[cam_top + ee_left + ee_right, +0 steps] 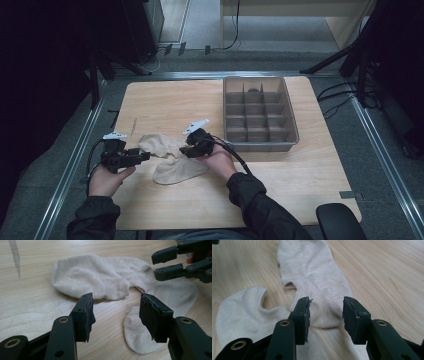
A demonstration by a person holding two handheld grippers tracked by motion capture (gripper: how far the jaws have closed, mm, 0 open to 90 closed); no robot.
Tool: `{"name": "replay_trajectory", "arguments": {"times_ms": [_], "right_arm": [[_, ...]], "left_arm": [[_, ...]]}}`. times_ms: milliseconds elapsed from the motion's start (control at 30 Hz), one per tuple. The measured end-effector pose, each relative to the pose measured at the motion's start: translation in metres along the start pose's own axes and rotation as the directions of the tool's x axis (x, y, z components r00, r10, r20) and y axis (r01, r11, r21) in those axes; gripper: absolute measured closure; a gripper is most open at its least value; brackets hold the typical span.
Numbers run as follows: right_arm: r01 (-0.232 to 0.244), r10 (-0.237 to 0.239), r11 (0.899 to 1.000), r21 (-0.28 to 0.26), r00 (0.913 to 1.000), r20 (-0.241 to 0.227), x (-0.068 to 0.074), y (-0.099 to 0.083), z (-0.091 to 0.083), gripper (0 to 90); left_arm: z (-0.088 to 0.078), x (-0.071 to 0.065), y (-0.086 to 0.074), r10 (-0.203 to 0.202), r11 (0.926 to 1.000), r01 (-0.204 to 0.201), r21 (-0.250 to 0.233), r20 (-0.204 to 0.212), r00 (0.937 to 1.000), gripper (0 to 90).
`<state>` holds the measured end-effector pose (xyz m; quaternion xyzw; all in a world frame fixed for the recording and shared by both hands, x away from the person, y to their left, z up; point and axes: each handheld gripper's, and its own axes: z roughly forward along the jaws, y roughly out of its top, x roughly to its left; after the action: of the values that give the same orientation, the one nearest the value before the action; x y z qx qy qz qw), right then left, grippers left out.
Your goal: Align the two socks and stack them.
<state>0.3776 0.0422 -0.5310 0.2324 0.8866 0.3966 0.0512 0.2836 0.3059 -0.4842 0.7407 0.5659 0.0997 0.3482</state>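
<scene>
Two beige socks (167,157) on wooden table (300,200), overlapping; upper sock (100,277) at 10 o'clock of lower sock (140,335). Divided grey tray (260,112) well apart at 2 o'clock. Left gripper (116,312): jaws wide, nothing between pads, low over bare wood just short of upper sock. Right gripper (325,315): jaws parted, straddling upper sock's end, no pinch yet. Step judged: approach to grasp. Next: lower right jaws, close on fabric.

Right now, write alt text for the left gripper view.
Two beige ankle socks lie on a wooden table, the upper sock overlapping the lower sock. The left gripper is open in the foreground, empty, and the right gripper is at the socks' far edge.
</scene>
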Motion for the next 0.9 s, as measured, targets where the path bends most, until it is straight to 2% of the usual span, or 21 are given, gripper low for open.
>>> {"name": "replay_trajectory", "arguments": {"times_ms": [133,433,567,633,700,900], "right_arm": [[-0.017,0.017,1.0,-0.003,0.9998,0.008,-0.002,0.002,0.007,57.3],[-0.011,0.01,1.0,0.02,0.9997,0.021,-0.001,0.002,0.022,56.1],[-0.013,0.013,1.0,0.012,0.9997,0.023,-0.001,0.001,0.023,56.6],[-0.005,0.005,1.0,0.012,0.9996,0.028,-0.001,0.001,0.023,58.2],[0.025,-0.025,1.0,0.002,0.9985,0.048,0.001,-0.001,0.023,62.1],[0.017,-0.015,1.0,-0.018,0.9969,0.078,0.0,-0.004,0.023,74.6]], "left_arm": [[0.0,0.002,0.0,-0.004,1.0,0.004,-0.001,0.001,1.0,44.2],[0.0,0.004,0.0,-0.01,0.9999,0.01,-0.003,0.005,0.9999,44.2],[0.0,0.005,0.0,-0.014,0.9999,0.014,-0.003,0.005,0.9999,44.3],[0.0,0.005,0.0,-0.014,0.9999,0.014,-0.002,0.006,0.9999,44.2],[0.0,0.005,-0.001,-0.013,0.9999,0.013,-0.001,0.005,0.9999,44.3],[0.0,0.006,-0.001,-0.016,0.9999,0.016,-0.002,0.006,0.9999,44.3]]}}
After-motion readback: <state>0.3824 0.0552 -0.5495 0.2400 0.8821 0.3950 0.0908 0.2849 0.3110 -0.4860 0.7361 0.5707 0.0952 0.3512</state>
